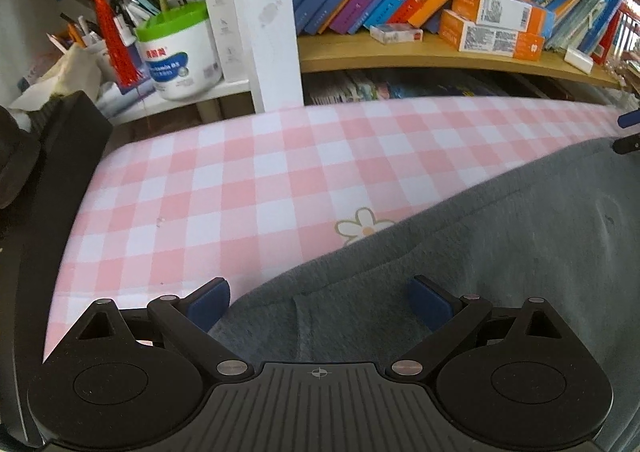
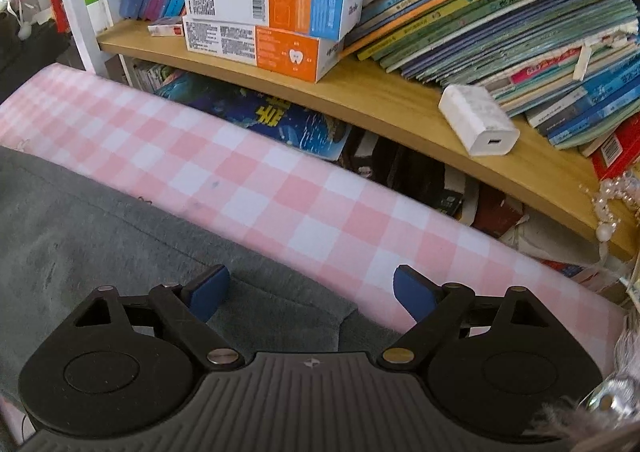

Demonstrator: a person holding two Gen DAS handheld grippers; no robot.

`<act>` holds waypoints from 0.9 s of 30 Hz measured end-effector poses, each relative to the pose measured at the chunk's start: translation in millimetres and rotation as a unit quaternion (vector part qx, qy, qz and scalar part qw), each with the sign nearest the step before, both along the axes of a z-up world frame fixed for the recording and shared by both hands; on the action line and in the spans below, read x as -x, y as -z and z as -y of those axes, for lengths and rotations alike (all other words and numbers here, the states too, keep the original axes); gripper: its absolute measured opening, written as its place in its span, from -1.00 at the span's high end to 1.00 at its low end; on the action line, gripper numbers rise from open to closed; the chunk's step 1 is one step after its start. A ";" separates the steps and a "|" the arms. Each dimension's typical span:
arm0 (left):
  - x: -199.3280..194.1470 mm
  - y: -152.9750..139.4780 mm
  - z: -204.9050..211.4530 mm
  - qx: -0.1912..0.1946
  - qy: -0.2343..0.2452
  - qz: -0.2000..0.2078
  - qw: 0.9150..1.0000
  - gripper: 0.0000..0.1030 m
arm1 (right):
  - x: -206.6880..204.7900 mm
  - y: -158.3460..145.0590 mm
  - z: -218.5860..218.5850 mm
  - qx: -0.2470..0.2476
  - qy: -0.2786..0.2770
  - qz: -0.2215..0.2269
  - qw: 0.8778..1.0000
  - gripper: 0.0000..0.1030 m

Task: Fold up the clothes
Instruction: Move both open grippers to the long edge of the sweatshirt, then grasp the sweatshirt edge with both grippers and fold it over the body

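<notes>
- Grey fleece, one garment (image 1: pixel 500 252), lies flat on my pink-and-white checked cloth (image 1: pixel 240 191); from the left wrist it fills the field from 3 to 6 o'clock.
- Its surface looks soft and slightly pilled, with a stitched seam near my left gripper (image 1: pixel 319 302) and a straight far edge.
- Two grippers: the left one is spread wide, both blue pads (image 1: pixel 209 304) apart, one over the cloth and one over the garment, holding nothing.
- My right gripper (image 2: pixel 311 294) is likewise released, straddling the garment's corner (image 2: pixel 304 308) at 6 o'clock.
- Two orange-and-white boxes (image 2: pixel 272 25) are stacked at 12 o'clock on the wooden shelf (image 2: pixel 400 103); one white charger (image 2: pixel 478 119) sits at 2 o'clock.
</notes>
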State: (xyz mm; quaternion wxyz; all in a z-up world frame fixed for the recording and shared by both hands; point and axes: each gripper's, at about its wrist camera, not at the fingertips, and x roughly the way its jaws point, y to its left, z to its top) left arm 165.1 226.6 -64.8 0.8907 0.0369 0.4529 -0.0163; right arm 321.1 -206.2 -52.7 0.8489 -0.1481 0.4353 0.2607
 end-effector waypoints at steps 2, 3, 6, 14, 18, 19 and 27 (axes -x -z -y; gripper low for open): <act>-1.0 1.8 -2.7 0.011 -0.003 -0.005 1.000 -0.90 | 1.0 2.4 0.8 0.000 -0.002 -0.008 1.000 -0.64; -1.6 2.4 -4.7 0.018 -0.006 -0.009 1.000 -0.90 | 1.5 3.6 1.2 0.000 -0.004 -0.013 1.000 -0.55; -2.5 2.9 -7.6 0.027 -0.005 -0.015 1.000 -0.90 | 2.9 5.3 3.3 -0.009 -0.003 -0.022 1.000 -0.43; -2.5 0.0 -6.9 0.029 -0.001 -0.029 0.999 -0.79 | 4.8 0.1 7.3 -0.030 -0.005 -0.037 0.999 0.21; -1.3 -3.1 -6.6 0.029 0.003 -0.038 0.999 -0.55 | 10.1 -3.4 7.4 -0.035 -0.011 -0.047 0.998 0.65; 0.0 -4.6 -7.2 0.028 0.001 -0.038 0.999 -0.48 | 12.7 -4.2 7.1 -0.032 -0.010 -0.042 0.999 0.67; 19.9 -24.1 -8.6 0.015 0.012 -0.034 0.999 0.76 | 38.0 -25.9 6.3 -0.025 0.008 0.023 0.999 0.73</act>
